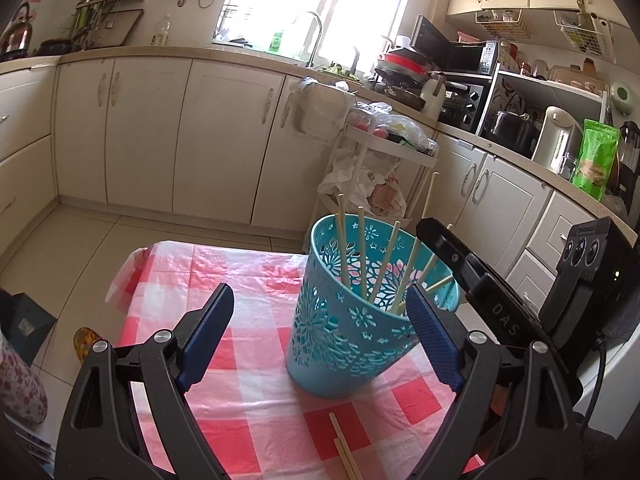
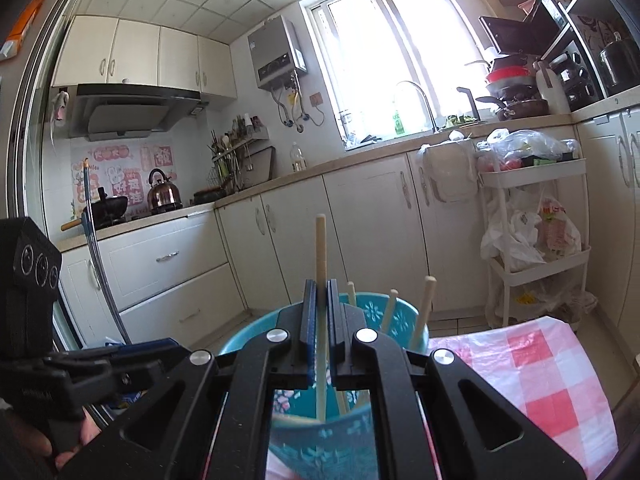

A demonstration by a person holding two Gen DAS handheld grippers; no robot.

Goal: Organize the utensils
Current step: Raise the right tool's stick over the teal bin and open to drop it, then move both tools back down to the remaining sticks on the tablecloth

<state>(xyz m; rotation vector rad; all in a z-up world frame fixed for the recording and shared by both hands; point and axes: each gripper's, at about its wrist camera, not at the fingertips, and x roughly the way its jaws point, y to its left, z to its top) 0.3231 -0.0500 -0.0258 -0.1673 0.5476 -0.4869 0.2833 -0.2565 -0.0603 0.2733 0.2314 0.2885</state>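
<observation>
A teal perforated basket (image 1: 352,320) stands on the red-and-white checked tablecloth (image 1: 248,412) with several wooden chopsticks (image 1: 362,256) standing in it. My left gripper (image 1: 320,308) is open, its blue pads on either side of the basket, the right pad at the rim. Two loose chopsticks (image 1: 344,452) lie on the cloth in front of the basket. My right gripper (image 2: 321,288) is shut on one upright chopstick (image 2: 321,248), held over the basket (image 2: 320,440) with its lower end inside. The right gripper also shows in the left wrist view (image 1: 452,256), above the basket's right rim.
A white trolley (image 1: 384,148) loaded with plastic bags stands beyond the table, against cream kitchen cabinets (image 1: 160,132). The table's far edge (image 1: 224,248) drops to a tiled floor. A patterned object (image 1: 20,384) sits at the left.
</observation>
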